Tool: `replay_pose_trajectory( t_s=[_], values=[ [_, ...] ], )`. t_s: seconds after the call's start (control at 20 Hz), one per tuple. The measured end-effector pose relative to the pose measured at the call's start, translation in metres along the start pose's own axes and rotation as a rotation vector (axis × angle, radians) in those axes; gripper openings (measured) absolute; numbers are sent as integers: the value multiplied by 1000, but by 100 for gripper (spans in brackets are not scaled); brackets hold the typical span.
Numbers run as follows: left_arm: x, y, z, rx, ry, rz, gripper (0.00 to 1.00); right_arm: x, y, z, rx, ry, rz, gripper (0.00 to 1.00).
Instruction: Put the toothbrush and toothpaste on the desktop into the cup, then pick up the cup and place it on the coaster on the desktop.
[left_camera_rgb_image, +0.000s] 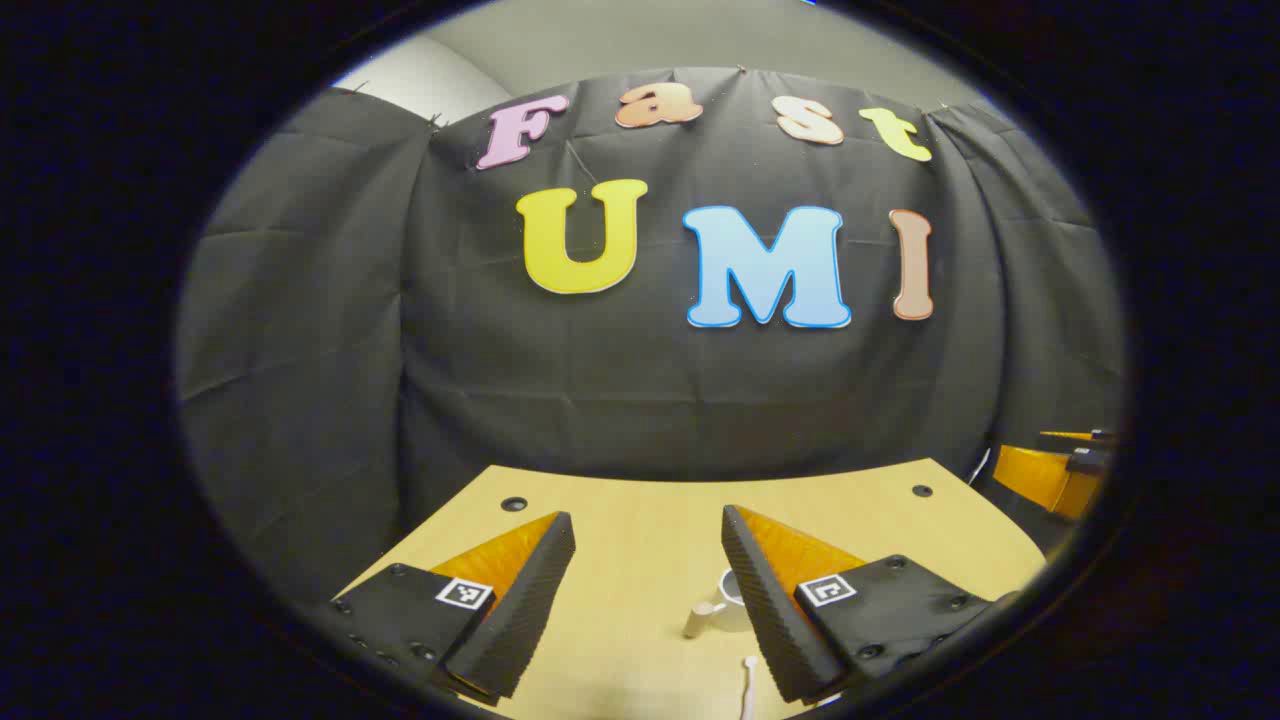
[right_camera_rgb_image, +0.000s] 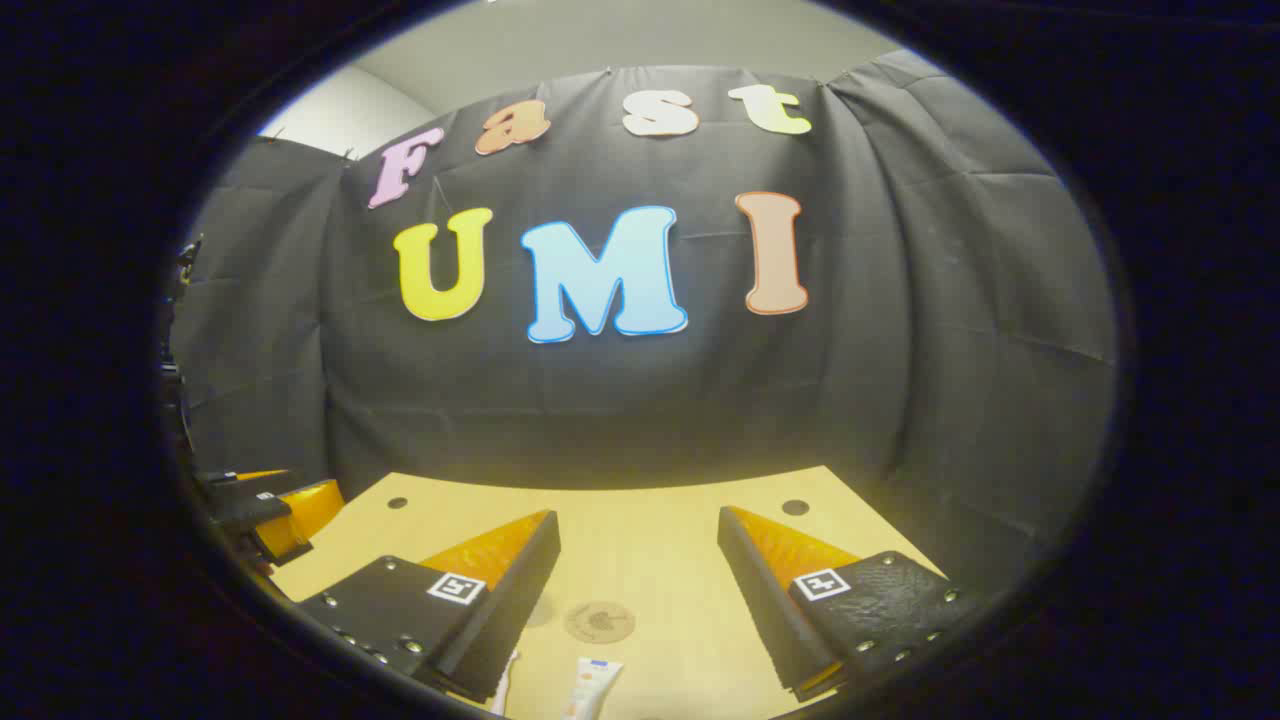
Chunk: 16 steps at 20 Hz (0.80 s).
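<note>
In the left gripper view, a white cup (left_camera_rgb_image: 722, 603) with a handle stands on the wooden desktop (left_camera_rgb_image: 640, 580), partly hidden behind one finger. The end of a white toothbrush (left_camera_rgb_image: 748, 688) lies just in front of it. My left gripper (left_camera_rgb_image: 648, 518) hangs open above the desk, with nothing between its fingers. In the right gripper view, a round brown coaster (right_camera_rgb_image: 600, 621) lies on the desktop (right_camera_rgb_image: 640, 540). Near the bottom edge lies a toothpaste tube (right_camera_rgb_image: 592, 684), and beside it a thin white piece (right_camera_rgb_image: 506, 680), perhaps the toothbrush. My right gripper (right_camera_rgb_image: 637, 516) is open and holds nothing.
The black cloth wall stands close behind the desk's far edge. Two dark round holes (left_camera_rgb_image: 514, 504) (left_camera_rgb_image: 922, 491) mark the far corners of the desktop. The right gripper (left_camera_rgb_image: 1060, 470) shows at the left view's right rim, and the left gripper (right_camera_rgb_image: 270, 510) at the right view's left rim.
</note>
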<state>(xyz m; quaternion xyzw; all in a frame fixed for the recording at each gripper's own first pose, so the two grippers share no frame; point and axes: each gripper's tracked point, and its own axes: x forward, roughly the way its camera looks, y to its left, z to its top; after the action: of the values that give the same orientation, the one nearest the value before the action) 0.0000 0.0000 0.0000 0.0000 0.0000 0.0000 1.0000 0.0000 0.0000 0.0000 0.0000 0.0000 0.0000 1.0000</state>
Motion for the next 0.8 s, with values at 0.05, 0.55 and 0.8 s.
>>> replay_pose_trajectory(
  t_s=[0.05,0.55,0.8],
  values=[
    [-2,-3,0,-8,11,9,99,-1,7,-2,-4,12,24,96],
    [-23,-18,-8,-89,37,-16,95,-7,28,-15,3,107,90,96],
    [-32,-29,-22,-89,82,-30,95,-9,31,-27,3,148,107,96]
  ],
)
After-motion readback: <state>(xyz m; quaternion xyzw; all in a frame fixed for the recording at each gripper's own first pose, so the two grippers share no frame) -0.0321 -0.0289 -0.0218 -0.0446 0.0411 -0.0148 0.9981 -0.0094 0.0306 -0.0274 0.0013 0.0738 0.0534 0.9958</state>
